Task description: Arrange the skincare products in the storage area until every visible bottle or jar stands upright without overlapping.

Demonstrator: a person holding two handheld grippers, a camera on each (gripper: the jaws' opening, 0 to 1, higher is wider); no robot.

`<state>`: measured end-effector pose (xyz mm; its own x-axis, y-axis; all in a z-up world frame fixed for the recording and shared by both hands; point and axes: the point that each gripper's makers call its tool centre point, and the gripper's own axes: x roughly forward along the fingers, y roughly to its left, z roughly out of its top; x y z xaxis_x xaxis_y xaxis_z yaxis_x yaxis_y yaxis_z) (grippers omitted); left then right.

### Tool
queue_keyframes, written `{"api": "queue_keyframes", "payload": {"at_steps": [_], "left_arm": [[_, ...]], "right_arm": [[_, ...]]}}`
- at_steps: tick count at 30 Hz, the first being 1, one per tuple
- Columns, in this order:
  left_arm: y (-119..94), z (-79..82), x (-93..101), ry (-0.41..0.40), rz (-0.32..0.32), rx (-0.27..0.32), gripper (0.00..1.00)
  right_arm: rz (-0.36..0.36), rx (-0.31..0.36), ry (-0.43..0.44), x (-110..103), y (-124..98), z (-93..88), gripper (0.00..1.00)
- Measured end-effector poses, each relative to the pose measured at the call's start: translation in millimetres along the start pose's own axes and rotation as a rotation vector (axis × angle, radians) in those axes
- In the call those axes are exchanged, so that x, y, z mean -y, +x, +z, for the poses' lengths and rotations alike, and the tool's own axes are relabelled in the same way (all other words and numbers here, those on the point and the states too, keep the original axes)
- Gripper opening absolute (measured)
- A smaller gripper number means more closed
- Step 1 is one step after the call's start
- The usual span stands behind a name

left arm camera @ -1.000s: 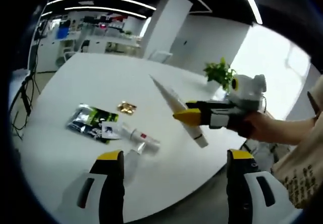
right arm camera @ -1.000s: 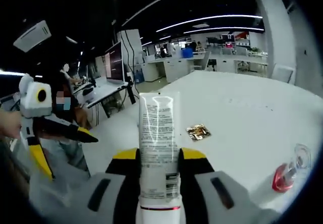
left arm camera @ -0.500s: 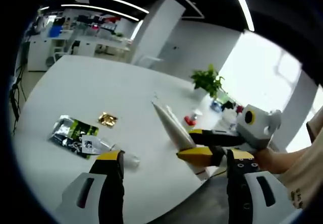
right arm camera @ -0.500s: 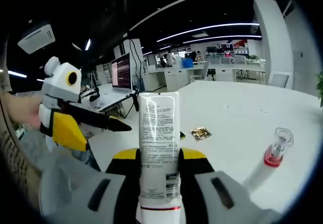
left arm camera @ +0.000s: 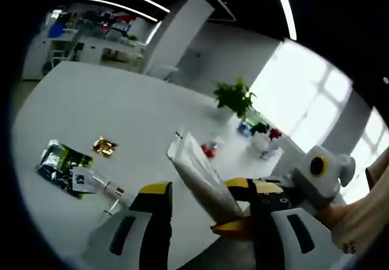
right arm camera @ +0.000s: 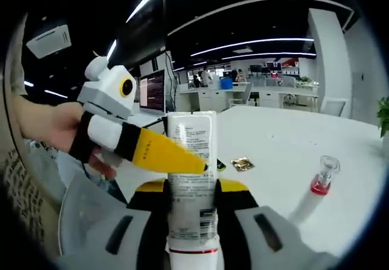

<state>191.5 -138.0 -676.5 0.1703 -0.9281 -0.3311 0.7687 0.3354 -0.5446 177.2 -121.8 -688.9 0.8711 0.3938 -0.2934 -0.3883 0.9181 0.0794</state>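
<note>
Gripping white tube (right arm camera: 192, 179) in my right gripper (right arm camera: 192, 192) jaws, center | label unreadable | left gripper (left arm camera: 203, 192) jaws parted astride it

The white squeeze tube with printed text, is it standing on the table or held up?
Held up: the right gripper clamps the white squeeze tube above the white table.

My right gripper (right arm camera: 192, 188) is clamped on the white plastic tube (right arm camera: 191, 179). My left gripper (left arm camera: 203, 191) has its yellow-tipped jaws spread around that tube, one tip touching it.
</note>
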Motion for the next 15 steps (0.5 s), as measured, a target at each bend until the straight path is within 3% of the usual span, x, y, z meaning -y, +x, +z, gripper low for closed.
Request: {"api": "queue_keyframes", "payload": {"at_steps": [1, 3, 4, 5, 11, 15], "left_arm": [[1.3, -0.5, 2.5, 0.000, -0.009, -0.009, 0.41], [2.3, -2.2, 6.3, 0.003, -0.029, -0.025, 0.20], [3.7, -3.2, 11.6, -0.047, -0.047, -0.029, 0.22], [4.8, -2.4, 7.8, -0.021, -0.035, -0.026, 0.19], [6.9, 2.6, 16.4, -0.092, -0.043, 0.009, 0.13], [7.1, 3.2, 17.7, -0.086, -0.045, -0.006, 0.11]], "right_arm": [[-0.005, 0.000, -0.004, 0.0, -1.4, 0.2, 0.29], [-0.013, 0.001, -0.006, 1.2, -2.9, -0.1, 0.29], [-0.022, 0.000, -0.004, 2.5, -3.9, -0.3, 0.29], [-0.020, 0.001, 0.000, 1.8, -4.9, -0.4, 0.29], [-0.046, -0.013, 0.024, 4.8, -7.3, -1.2, 0.30], [-0.061, -0.039, 0.023, 5.3, -7.4, -0.8, 0.31]]}}
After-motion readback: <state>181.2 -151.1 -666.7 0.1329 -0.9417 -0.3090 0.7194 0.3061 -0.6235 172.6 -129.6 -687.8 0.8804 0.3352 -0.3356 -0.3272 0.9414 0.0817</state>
